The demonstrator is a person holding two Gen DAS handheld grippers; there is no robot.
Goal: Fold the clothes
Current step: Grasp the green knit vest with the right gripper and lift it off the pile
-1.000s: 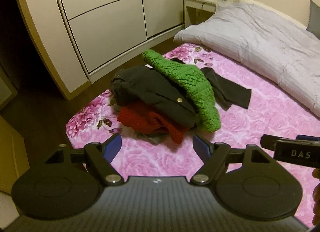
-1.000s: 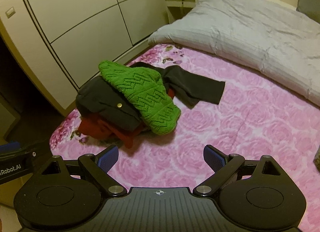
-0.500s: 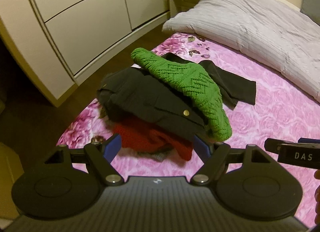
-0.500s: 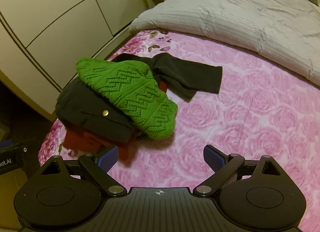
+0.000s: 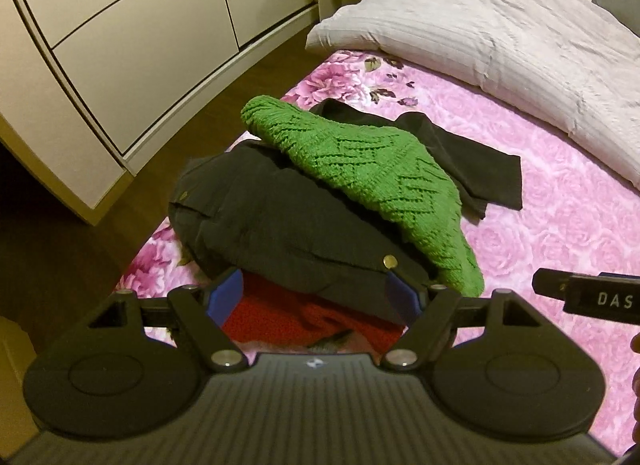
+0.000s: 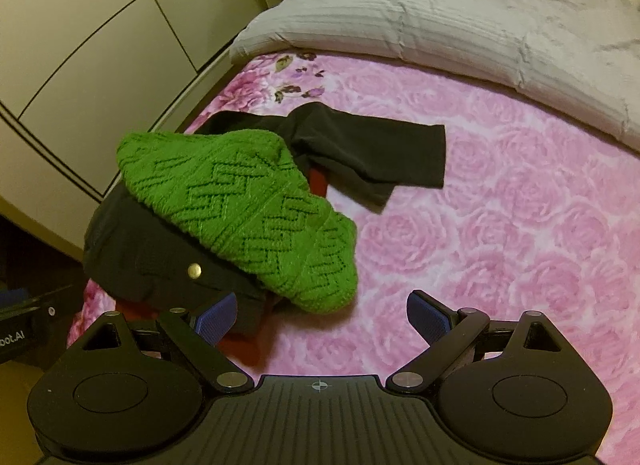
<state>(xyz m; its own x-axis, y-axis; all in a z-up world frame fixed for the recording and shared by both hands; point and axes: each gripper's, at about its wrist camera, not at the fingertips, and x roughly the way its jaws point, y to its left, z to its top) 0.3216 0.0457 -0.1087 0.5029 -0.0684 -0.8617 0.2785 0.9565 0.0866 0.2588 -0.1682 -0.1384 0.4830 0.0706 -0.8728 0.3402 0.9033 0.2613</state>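
Two hand-held grippers we hold spread, empty: left hand-held gripper (image 5: 314, 293) | right hand-held gripper (image 6: 322, 313) | green sweater (image 6: 240, 209) tops pile on pink blanket (image 6: 500, 225)

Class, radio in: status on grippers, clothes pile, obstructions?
Left gripper open, right gripper open, both empty. Green cable-knit sweater tops dark buttoned jacket and red knit garment. Nothing blocking.

heaped clothes — green knit sweater (image 5: 372, 169) atop dark buttoned garment (image 5: 280, 233), red knit (image 5: 288, 317) underneath — unfolded.
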